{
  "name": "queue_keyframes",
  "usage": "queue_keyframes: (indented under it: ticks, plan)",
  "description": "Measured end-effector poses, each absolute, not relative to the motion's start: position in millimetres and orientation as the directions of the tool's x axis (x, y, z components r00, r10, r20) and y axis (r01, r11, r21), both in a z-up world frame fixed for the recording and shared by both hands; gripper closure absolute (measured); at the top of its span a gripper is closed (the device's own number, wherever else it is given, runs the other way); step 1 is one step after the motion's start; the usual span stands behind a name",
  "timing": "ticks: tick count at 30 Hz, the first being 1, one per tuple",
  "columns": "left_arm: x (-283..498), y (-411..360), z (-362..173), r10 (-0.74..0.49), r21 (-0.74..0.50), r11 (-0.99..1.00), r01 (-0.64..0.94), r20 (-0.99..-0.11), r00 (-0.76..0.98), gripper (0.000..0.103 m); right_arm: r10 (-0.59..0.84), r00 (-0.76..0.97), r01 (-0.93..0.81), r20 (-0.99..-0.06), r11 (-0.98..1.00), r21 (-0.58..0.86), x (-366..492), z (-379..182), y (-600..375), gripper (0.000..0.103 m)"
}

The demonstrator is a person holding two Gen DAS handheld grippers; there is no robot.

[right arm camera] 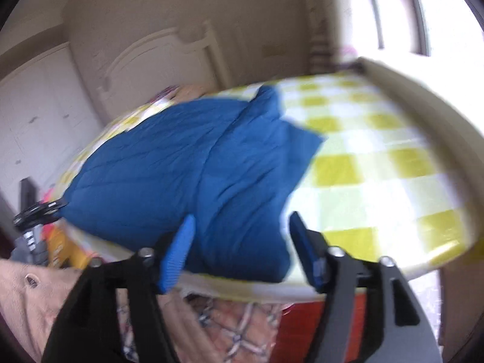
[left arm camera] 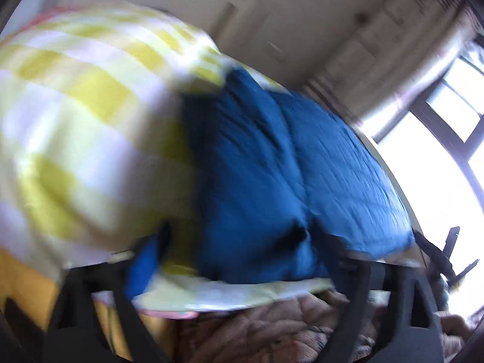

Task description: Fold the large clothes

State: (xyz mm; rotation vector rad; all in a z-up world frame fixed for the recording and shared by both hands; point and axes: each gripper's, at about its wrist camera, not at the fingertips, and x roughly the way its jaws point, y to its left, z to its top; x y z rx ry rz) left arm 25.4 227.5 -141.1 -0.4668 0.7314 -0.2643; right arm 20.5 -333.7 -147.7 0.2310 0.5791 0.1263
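- Big blue quilted padded garment (right arm camera: pixel 193 163) lying bunched and partly doubled over on the bed's yellow-and-white checked sheet (right arm camera: pixel 378 157), near the front edge.
- Right gripper (right arm camera: pixel 239 242) spread wide, blue ribbed pads either side of the garment's near hem, not pinching anything. One pad (right arm camera: pixel 178 251) looks just about touching the fabric, other one clear of it.
- Left gripper (left arm camera: pixel 233 242) harder to call. Pretty blurry, blue cloth bulging up between the fingers with a dark crease right there; looks like cloth is in the gap, but can't tell if actually clamped.
- Left view also shows the same blue garment (left arm camera: pixel 287 163) stretching away toward the bright window (left arm camera: pixel 447 139), with a centre seam running down the middle.
- Probably lining up a grab on the near hem to start or carry on a fold.
- For a clean job: get both corners of that hem, not a random fistful of the middle.
- Bite through every layer, puffy stuff slips.
- Lift evenly on both sides so the seam stays straight, then lay it over flat.
- Watch for snagging the sheet along with it.
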Motion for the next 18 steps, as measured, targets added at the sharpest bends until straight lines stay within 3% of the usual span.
queue_keyframes:
  ticks: [2, 4, 6, 8, 10, 13, 18]
  plan:
    - [4.8, 247.0, -111.3, -0.258, -0.45, 0.893, 0.008, -0.498, 0.828, 0.011, 0.121, 0.889, 0.007, -0.442, 0.961, 0.276, 17.0, -119.4, -342.3, 0.024]
    - [-14.5, 242.9, -64.7, -0.131, -0.352, 0.936, -0.004, -0.358, 0.925, 0.008, 0.076, 0.956, 0.003, -0.284, 0.963, 0.27, 15.0, -78.7, -333.5, 0.002]
    - [-21.5, 216.7, -16.3, -0.022, -0.196, 0.98, -0.027, -0.24, 0.97, 0.004, 0.068, 0.979, -0.027, -0.192, 0.978, 0.209, 29.1, -43.3, -311.0, 0.002]
    - [-11.1, 183.9, 17.6, -0.001, -0.094, 0.995, -0.015, -0.173, 0.985, 0.004, 0.08, 0.977, -0.043, -0.197, 0.982, 0.185, 52.5, -22.0, -291.4, 0.002]
    - [21.9, 150.0, 37.8, -0.087, -0.072, 0.995, 0.074, -0.2, 0.976, 0.004, 0.139, 0.966, -0.086, -0.216, 0.967, 0.239, 92.8, -3.9, -268.4, 0.002]
    - [86.9, 107.0, 37.6, -0.207, -0.096, 0.978, 0.186, -0.314, 0.926, 0.004, 0.186, 0.935, -0.102, -0.301, 0.957, 0.273, 150.7, -0.7, -231.8, 0.002]
    - [200.7, 59.7, -13.0, -0.152, -0.013, 0.985, 0.17, -0.517, 0.842, 0.004, 0.126, 0.821, -0.032, -0.556, 0.984, 0.175, 245.7, -53.0, -176.6, 0.002]
